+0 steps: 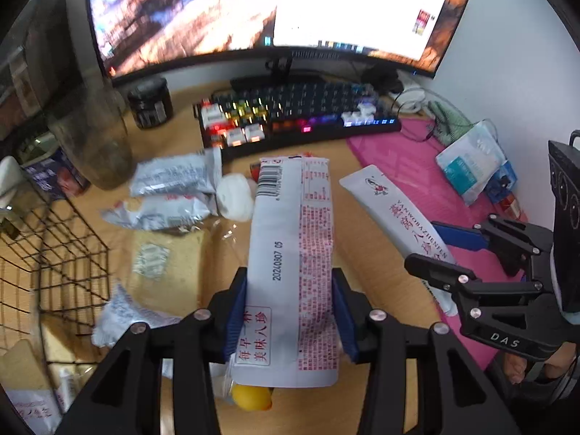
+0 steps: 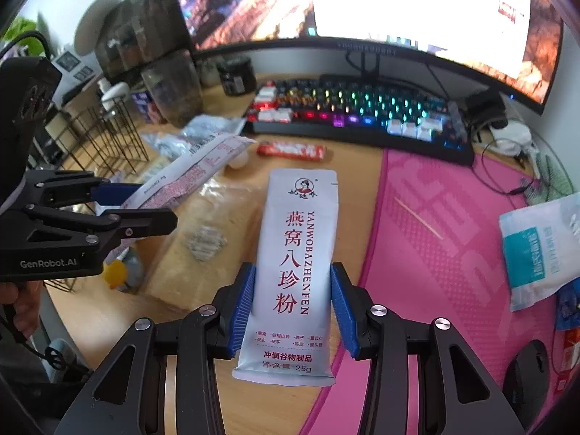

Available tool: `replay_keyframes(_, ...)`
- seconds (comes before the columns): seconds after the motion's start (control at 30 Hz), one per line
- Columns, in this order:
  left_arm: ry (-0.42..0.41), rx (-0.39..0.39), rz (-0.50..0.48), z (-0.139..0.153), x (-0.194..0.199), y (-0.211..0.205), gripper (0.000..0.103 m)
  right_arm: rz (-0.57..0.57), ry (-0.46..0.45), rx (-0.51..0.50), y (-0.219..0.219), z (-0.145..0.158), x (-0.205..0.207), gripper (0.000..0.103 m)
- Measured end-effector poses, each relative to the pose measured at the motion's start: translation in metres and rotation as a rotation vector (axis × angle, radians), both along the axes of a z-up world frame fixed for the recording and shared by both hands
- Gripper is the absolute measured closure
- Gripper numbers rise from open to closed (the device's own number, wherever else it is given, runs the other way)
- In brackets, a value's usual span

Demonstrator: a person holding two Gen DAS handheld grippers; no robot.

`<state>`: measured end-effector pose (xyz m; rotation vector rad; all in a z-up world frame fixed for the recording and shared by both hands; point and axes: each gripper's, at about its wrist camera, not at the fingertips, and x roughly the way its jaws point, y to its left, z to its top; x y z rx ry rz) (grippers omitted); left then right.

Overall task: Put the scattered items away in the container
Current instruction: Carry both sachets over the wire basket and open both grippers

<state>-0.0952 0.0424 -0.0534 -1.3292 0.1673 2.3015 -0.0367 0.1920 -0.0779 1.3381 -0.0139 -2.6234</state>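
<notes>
My left gripper (image 1: 290,311) is shut on a long white sachet (image 1: 290,253) with its barcode side up, held above the wooden desk. My right gripper (image 2: 293,308) is shut on a white sachet with red Chinese lettering (image 2: 297,253), also lifted off the desk. Each gripper shows in the other's view: the right gripper (image 1: 446,250) with its sachet (image 1: 395,210), and the left gripper (image 2: 145,203) with its sachet (image 2: 188,174). The black wire basket (image 1: 54,253) stands at the left of the desk; it also shows in the right wrist view (image 2: 105,145).
Silver sachets (image 1: 174,174), a white ball (image 1: 235,192), a red bar (image 2: 290,150), a yellow object (image 1: 252,397) and clear wrappers lie on the desk. A lit keyboard (image 1: 297,116), monitor (image 1: 253,11), dark jars (image 1: 90,123) and pink mat (image 2: 453,253) with a tissue pack (image 2: 536,250) surround them.
</notes>
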Motion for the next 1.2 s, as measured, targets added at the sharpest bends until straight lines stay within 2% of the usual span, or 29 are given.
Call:
replay_keyframes(0.3,0.128,0.022,0.082,0.058,0.033,-0.051,0.053,0.082,0.122,0.01,-0.046,0.056,0.02,0.06)
replay_keyframes(0.53,0.204,0.005,0.235,0.09,0.065,-0.135,0.053,0.244,0.2,0.004,-0.131,0.087,0.027,0.06)
replay_keyframes(0.7,0.204,-0.019,0.388,0.089,0.088,-0.213,0.053,0.4,0.221,-0.009,-0.212,0.1,0.025,0.06)
replay_keyframes(0.87,0.179,-0.032,0.477,0.076,0.1,-0.263,0.053,0.513,0.188,-0.015,-0.28,0.092,0.022,0.06)
replay_keyframes(1.1,0.146,0.001,0.494,0.056,0.098,-0.286,0.053,0.529,0.142,0.008,-0.312,0.077,0.021,0.06)
replay_keyframes(1.17,0.154,-0.013,0.493,0.055,0.097,-0.285,0.05,0.526,0.141,0.015,-0.313,0.076,0.019,0.06)
replay_keyframes(1.2,0.167,-0.032,0.496,0.057,0.098,-0.284,0.043,0.525,0.139,0.015,-0.31,0.076,0.016,0.059)
